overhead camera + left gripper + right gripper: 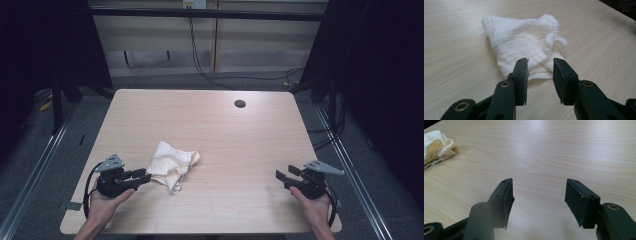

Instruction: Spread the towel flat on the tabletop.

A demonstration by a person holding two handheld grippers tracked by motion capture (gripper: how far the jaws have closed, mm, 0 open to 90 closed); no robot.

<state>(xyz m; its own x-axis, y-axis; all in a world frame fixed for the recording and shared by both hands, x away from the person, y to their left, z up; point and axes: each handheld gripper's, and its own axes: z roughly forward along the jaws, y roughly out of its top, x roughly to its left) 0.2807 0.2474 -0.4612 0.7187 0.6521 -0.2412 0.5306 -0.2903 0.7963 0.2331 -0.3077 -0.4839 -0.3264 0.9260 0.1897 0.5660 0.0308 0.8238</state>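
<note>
A crumpled white cloth (171,163) lies on the wooden table (225,130), left of centre near the front. My left gripper (142,176) rests just to the cloth's left, jaws pointing at it. In the left gripper view the jaws stand apart with a gap between them, and the cloth's (524,42) near edge lies just past the tips, untouched. My right gripper (282,175) sits near the table's front right, pointing left. In the right gripper view its jaws are wide apart over bare wood, with the cloth (436,145) far off at the upper left.
A small dark round hole (240,104) sits in the tabletop at the back right. Cables (200,55) run down the wall behind the table. Metal rails (30,175) flank the table on the floor at both sides.
</note>
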